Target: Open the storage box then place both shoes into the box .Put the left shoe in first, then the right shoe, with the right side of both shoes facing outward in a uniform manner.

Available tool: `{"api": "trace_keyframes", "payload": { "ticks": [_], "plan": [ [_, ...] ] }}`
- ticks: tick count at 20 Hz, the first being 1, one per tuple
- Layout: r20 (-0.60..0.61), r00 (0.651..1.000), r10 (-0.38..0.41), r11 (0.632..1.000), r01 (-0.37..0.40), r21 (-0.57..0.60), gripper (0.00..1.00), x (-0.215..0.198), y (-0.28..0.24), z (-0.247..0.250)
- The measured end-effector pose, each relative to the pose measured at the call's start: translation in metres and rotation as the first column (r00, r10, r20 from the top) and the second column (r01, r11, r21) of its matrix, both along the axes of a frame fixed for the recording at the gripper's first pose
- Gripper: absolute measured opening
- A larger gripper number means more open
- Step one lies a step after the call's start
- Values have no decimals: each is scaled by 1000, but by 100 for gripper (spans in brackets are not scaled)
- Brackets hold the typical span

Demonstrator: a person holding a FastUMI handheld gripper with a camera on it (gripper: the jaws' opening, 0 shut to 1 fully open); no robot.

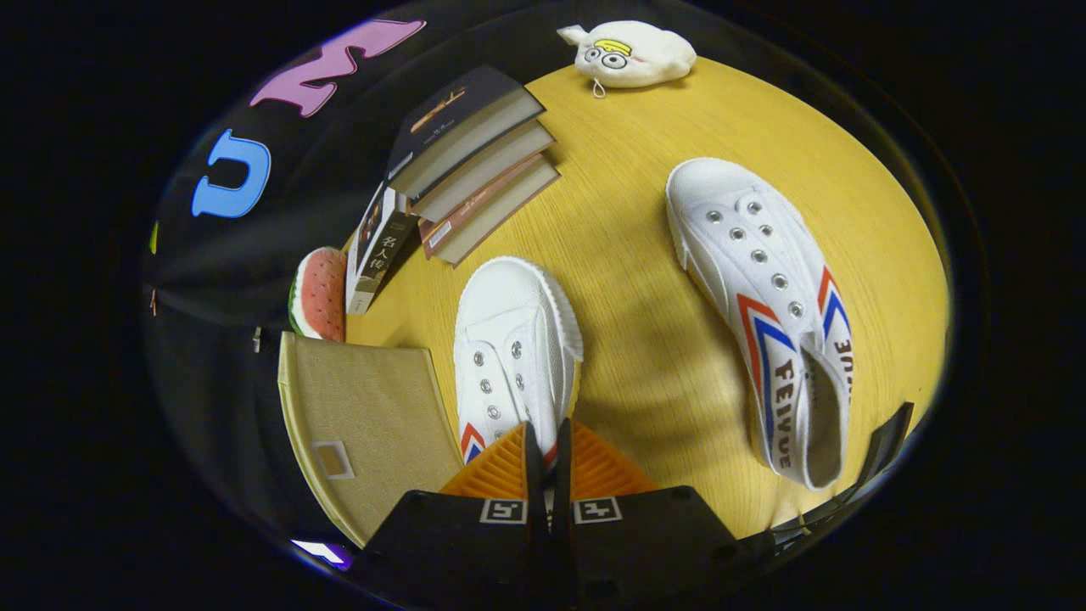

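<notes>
The yellow wooden table [645, 170] is brightly and evenly lit from above, while the booth beyond it falls off into deep darkness. A soft, broad shadow lies on the wood between the near white shoe [515, 348] and the white shoe with red and blue stripes [764, 288] to the right. The stack of books [471, 161] throws only a thin shadow on its near side. White canvas is close to overexposed but eyelets stay crisp. Fisheye distortion bends the table edge and the tan box [365, 424] outward. The gripper [547, 458], with fingers nearly together, looks slightly soft.
</notes>
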State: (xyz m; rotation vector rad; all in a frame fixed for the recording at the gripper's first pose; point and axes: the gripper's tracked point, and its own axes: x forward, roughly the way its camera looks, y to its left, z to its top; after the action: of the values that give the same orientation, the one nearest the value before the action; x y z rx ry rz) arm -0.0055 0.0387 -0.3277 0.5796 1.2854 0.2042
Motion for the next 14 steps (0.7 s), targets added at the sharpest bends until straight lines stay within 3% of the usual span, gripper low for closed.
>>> {"api": "trace_keyframes", "payload": {
  "ticks": [8, 14],
  "plan": [
    [102, 995, -10, 1000, 11, 0, 5, -6, 7, 109],
    [160, 987, 30, 997, -42, 71, 5, -20, 82, 166]
  ]
}}
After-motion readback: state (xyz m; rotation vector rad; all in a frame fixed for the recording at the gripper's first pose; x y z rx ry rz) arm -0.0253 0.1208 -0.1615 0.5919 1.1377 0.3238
